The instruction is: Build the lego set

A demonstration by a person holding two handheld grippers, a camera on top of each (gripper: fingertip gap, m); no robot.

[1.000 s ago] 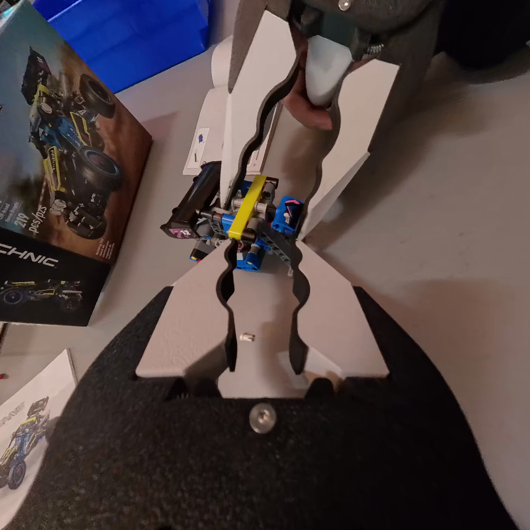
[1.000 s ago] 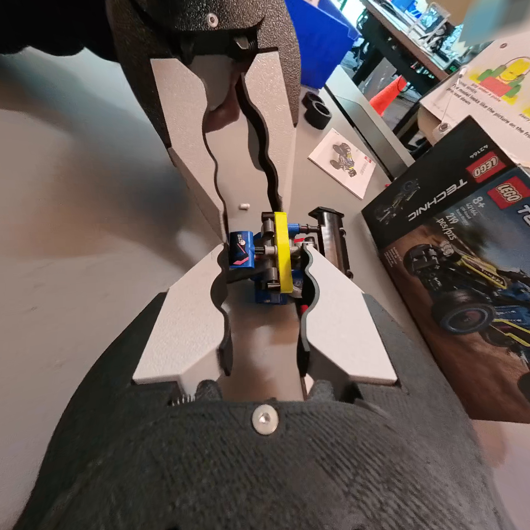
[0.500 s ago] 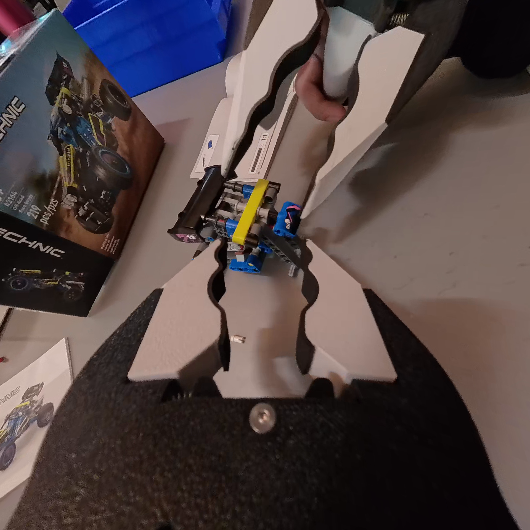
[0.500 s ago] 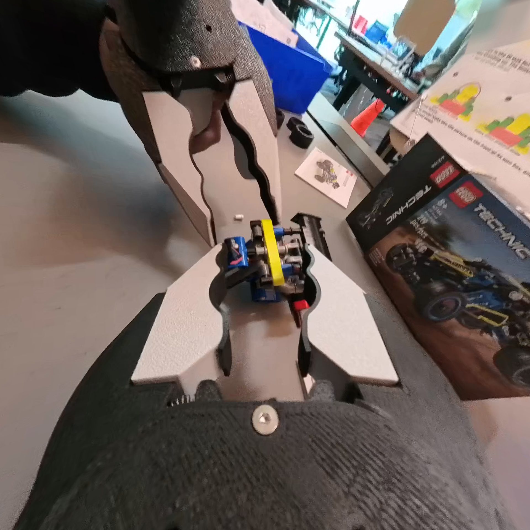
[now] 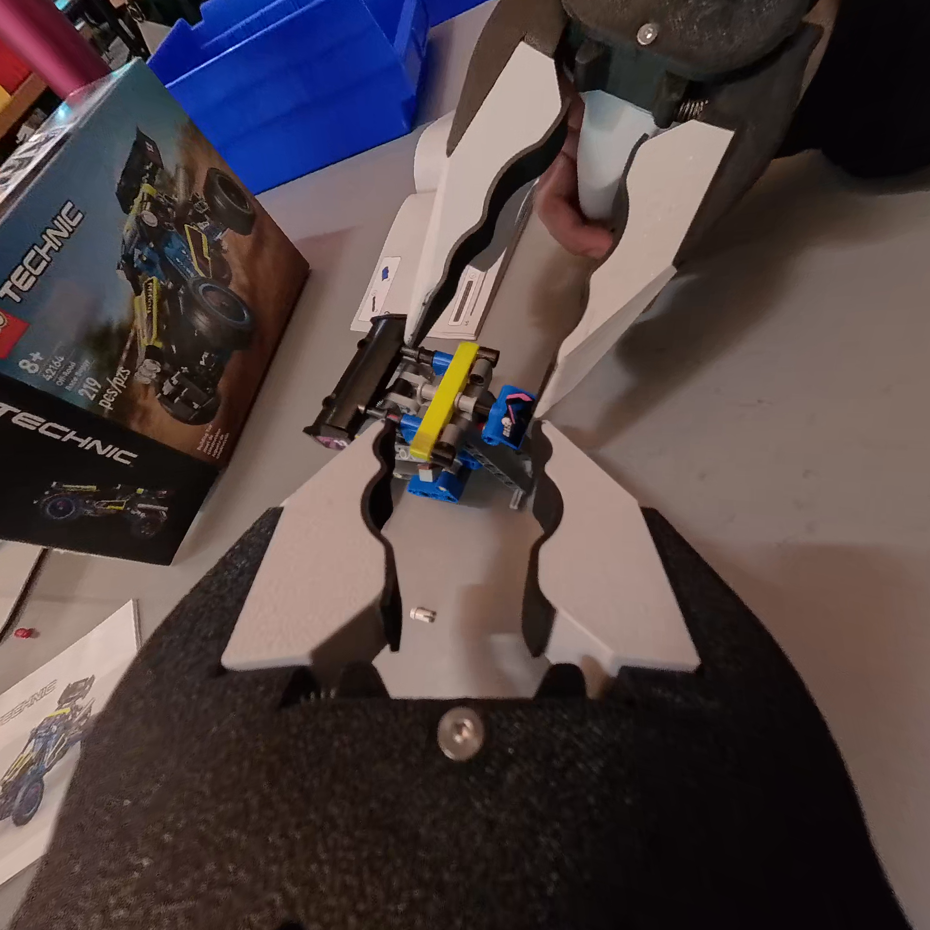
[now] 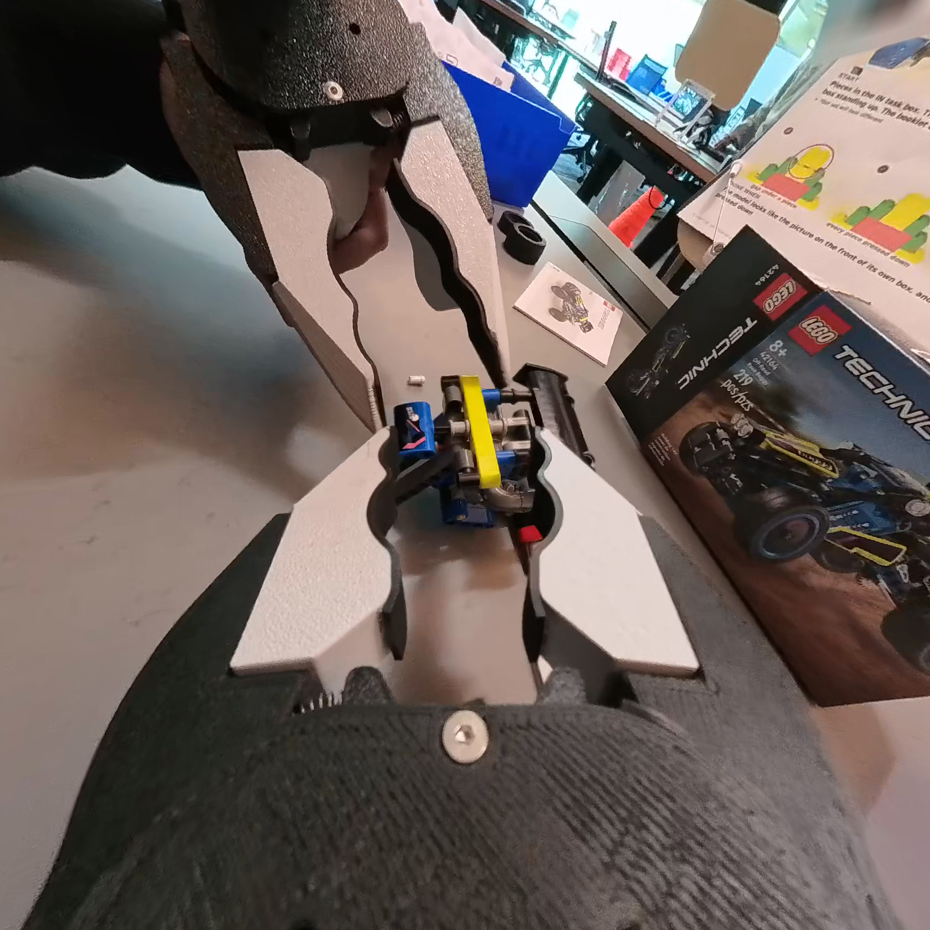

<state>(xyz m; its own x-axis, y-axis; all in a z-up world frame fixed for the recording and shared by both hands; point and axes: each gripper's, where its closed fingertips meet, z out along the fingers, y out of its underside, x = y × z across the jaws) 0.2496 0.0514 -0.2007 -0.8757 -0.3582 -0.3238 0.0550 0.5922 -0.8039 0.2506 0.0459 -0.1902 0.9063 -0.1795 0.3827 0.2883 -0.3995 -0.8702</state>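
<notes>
Facing each other across the counter (image 5: 755, 402), the two hand-held grippers bracket a half-built model (image 5: 433, 417) from opposite ends. The left hand-held gripper (image 5: 460, 433) has its jaws spread wide, fingertips just beside the model's near end; I can't tell whether they touch it. The right hand-held gripper (image 6: 463, 443) is also spread, its tips flanking the model, and again contact is unclear. Neither one is clamped on anything.

The model sits on the counter between the two sets of fingertips. A yellow beam (image 5: 443, 397) lies across its top, a black spoiler-like part (image 5: 360, 385) juts out on the left hand-held gripper's left side, and a blue block (image 5: 508, 417) sits near its right tip. In the right wrist view a small red piece (image 6: 528, 533) lies close to the inside of that gripper's right finger.

A loose grey pin (image 5: 422, 615) rests on the counter between the left fingers, well behind their tips. The box (image 5: 126, 327) stands off to the left gripper's left, with a booklet (image 5: 40, 755) near its base.

The risk, as I see it: closing either pair on such an uneven, pinned-together shape could pop the yellow beam or twist the spoiler off. With both sides open, a nudge from one could slide the model away. The grey pin could get swept off unnoticed.
</notes>
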